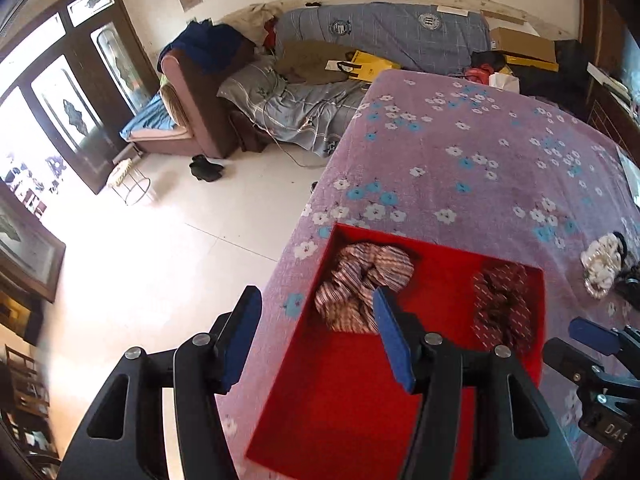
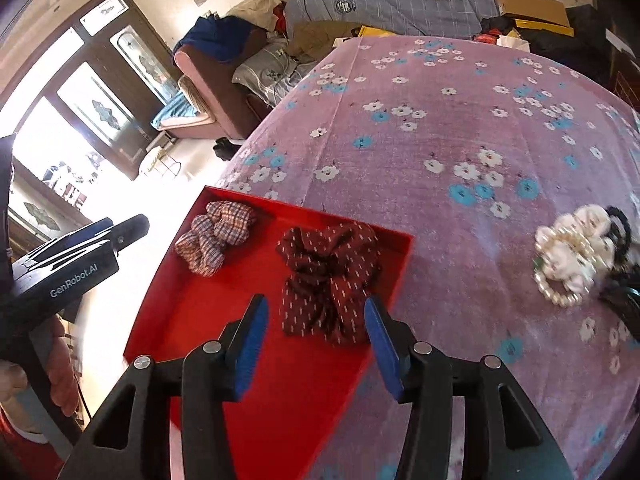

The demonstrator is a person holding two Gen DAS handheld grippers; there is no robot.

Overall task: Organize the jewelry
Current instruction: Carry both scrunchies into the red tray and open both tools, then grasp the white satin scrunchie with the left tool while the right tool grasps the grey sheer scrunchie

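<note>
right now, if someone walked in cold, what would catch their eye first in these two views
The bright red tray at the near edge of the floral purple tablecloth stands out first. A checked scrunchie lies at its far corner and a dark red dotted scrunchie beside it, nearer the table's middle. Off to the right, loose on the cloth, sits a small heap with a pearl bracelet and a black hair tie.
</note>
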